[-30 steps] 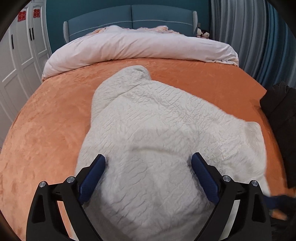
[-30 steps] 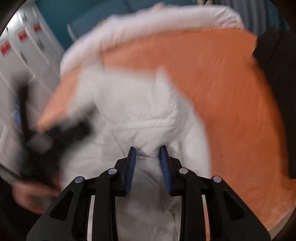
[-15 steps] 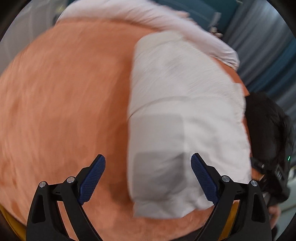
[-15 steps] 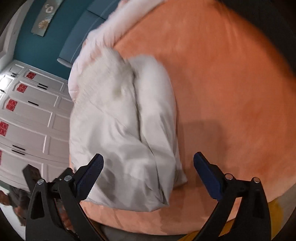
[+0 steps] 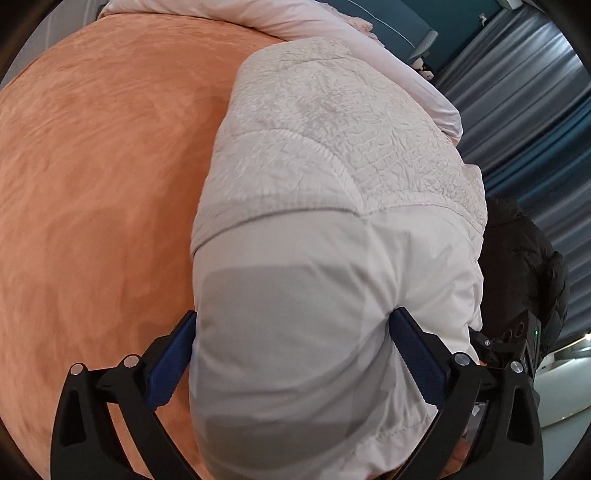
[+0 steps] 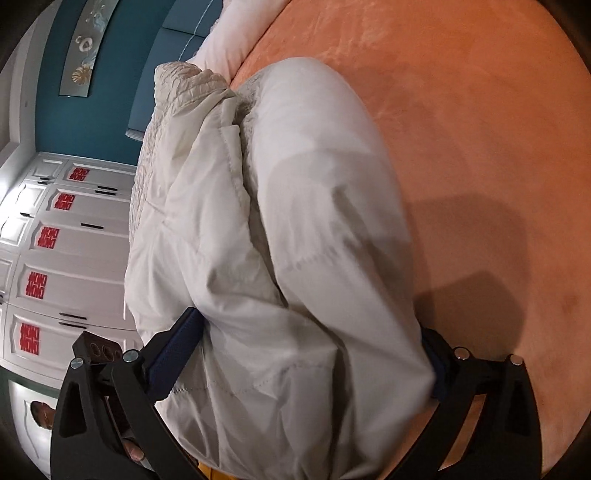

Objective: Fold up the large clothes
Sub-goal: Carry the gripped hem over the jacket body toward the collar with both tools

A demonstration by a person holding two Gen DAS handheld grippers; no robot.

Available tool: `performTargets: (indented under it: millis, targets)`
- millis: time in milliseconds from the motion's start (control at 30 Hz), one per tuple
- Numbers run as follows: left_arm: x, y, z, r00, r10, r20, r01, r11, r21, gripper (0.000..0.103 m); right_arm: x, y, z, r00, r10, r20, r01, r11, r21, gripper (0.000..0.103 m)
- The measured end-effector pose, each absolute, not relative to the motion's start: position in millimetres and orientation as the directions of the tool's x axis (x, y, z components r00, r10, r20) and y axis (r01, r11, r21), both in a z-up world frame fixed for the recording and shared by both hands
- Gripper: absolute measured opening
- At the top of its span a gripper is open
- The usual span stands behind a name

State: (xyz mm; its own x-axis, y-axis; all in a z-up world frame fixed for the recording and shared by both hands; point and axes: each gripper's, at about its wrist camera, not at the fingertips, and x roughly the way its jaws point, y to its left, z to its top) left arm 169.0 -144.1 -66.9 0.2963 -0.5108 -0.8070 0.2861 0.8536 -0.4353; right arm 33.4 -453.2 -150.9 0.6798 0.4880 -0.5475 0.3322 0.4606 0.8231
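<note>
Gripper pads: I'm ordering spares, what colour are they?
Dark blue, textured, on black fingers; the left gripper pads show clearest in the left wrist view.

I am seeing the white coat (image 5: 325, 258) running off the bottom edge in both views, its bulk covering the right hand-held gripper (image 6: 310, 354) far pad, and hiding the bed (image 5: 103, 166) beneath it

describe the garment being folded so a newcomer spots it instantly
Start at the big bed with the orange bedspread. On it lies the folded white puffer jacket, a bulky bundle running toward the pale pink duvet at the headboard end. Unlike the black coat at the bed's edge, it is white, part smooth shell, part crinkled quilting.
</note>
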Motion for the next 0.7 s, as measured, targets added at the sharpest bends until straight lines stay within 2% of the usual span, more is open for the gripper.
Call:
performTargets:
  millis: [333, 367, 433, 467, 500, 533, 600, 700]
  targets:
    - [189, -173, -64, 0.304, -0.495, -0.814, 0.307, 0.86, -0.408, 0.098, 56, -461, -158, 0.683, 0.491, -0.541, 0.325, 0.458, 0.827, 0.098]
    - [190, -172, -64, 0.298, -0.501, -0.812, 0.306, 0.856, -0.416, 0.098, 58, -461, -156, 0.682, 0.498, -0.535, 0.319, 0.456, 0.831, 0.094]
    - [190, -168, -63, 0.279, -0.523, -0.805, 0.318, 0.841, -0.437, 0.094, 49, -461, -157, 0.69, 0.528, -0.495, 0.292, 0.423, 0.858, 0.063]
    - [188, -164, -61, 0.27, -0.532, -0.803, 0.33, 0.834, -0.442, 0.086, 42, -461, -153, 0.693, 0.531, -0.488, 0.285, 0.419, 0.862, 0.056]
    - [186, -161, -58, 0.262, -0.54, -0.8, 0.344, 0.826, -0.446, 0.078, 34, -459, -149, 0.694, 0.534, -0.483, 0.277, 0.421, 0.864, 0.044]
    - [182, -156, -55, 0.253, -0.554, -0.793, 0.362, 0.815, -0.453, 0.074, 27, -458, -145, 0.694, 0.537, -0.48, 0.27, 0.424, 0.865, 0.037]
    - [172, -141, -50, 0.22, -0.579, -0.785, 0.393, 0.789, -0.472, 0.066, 7, -450, -140, 0.682, 0.548, -0.483, 0.264, 0.432, 0.862, 0.035]
    - [145, -116, -49, 0.175, -0.575, -0.8, 0.436, 0.773, -0.46, 0.064, -34, -427, -146, 0.65, 0.579, -0.493, 0.274, 0.427, 0.862, 0.034]
